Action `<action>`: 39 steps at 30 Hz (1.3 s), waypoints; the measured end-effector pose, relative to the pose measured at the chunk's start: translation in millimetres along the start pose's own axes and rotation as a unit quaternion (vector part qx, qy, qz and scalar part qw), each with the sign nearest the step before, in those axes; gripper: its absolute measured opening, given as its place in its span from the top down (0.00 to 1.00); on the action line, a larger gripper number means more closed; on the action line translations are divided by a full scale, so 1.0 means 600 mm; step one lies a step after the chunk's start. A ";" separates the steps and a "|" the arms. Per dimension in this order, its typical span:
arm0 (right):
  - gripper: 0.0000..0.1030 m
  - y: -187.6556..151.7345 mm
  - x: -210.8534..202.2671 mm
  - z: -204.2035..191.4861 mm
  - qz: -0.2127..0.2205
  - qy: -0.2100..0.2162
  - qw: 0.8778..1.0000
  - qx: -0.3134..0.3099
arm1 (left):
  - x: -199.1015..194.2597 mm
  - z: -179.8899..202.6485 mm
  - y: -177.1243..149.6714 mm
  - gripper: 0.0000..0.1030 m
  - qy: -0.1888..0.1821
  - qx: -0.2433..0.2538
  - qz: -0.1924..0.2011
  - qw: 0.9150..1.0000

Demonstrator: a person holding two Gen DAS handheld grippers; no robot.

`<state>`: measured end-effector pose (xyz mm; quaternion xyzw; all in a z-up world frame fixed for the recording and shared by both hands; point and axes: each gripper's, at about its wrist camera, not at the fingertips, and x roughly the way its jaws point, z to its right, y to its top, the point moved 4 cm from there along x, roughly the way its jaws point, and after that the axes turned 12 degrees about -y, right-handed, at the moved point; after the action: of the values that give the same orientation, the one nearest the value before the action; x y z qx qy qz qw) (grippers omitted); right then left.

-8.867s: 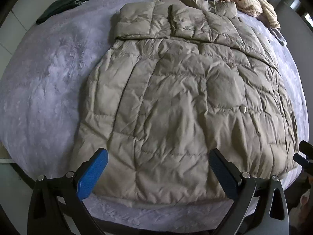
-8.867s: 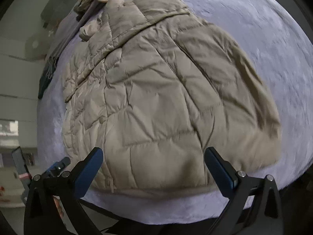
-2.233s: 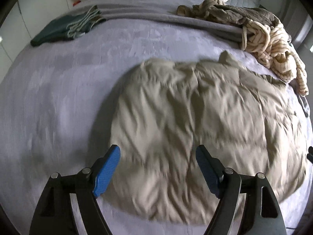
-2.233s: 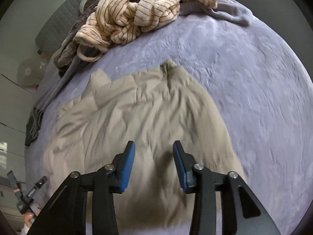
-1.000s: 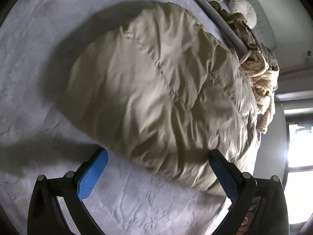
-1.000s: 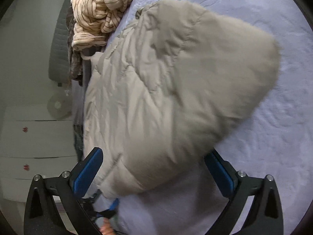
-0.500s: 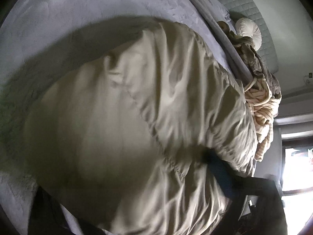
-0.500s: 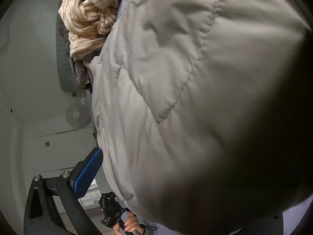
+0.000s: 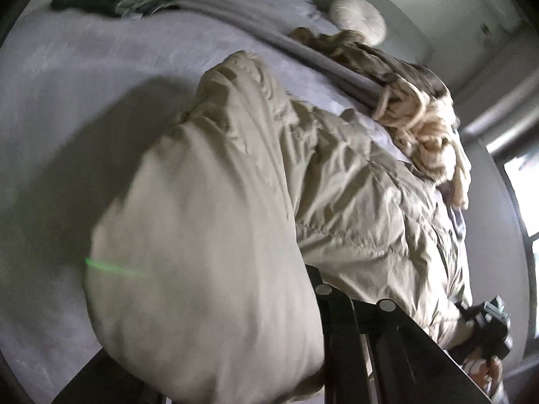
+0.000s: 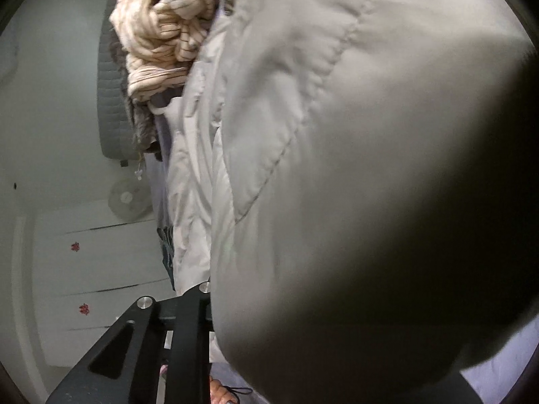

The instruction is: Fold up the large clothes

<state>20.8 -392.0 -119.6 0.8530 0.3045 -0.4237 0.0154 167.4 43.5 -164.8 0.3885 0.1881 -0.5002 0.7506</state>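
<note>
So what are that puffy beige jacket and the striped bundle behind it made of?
The beige jacket looks like thin synthetic shell, probably nylon or polyester, over soft padding: faint sheen, fine crinkles, stitched quilt lines with puffed panels between. Whether the fill is down, I cannot tell. The striped bundle looks like soft knit, perhaps cotton or wool: matte, ribbed, in thick rolls.

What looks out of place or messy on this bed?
The beige puffer jacket is bunched up against both cameras rather than lying flat. Behind it, a striped cream garment lies in a crumpled heap on the bed.
</note>
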 end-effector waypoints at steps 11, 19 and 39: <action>0.76 -0.106 -0.068 0.027 0.008 -0.033 0.999 -0.018 | -0.097 -0.007 -0.072 0.81 -0.023 0.040 -0.043 0.998; 0.76 -0.182 -0.111 0.078 -0.015 -0.052 0.998 -0.024 | -0.169 -0.041 -0.191 0.81 -0.010 0.017 -0.060 0.998; 0.50 -0.262 -0.180 0.164 -0.047 -0.133 0.988 -0.057 | -0.312 -0.162 -0.309 0.36 0.151 -0.097 -0.017 0.984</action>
<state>-182.2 -346.5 -66.9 0.7713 0.3631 -0.5158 0.0846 -68.7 195.1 -173.1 0.3812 0.3533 -0.4280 0.7394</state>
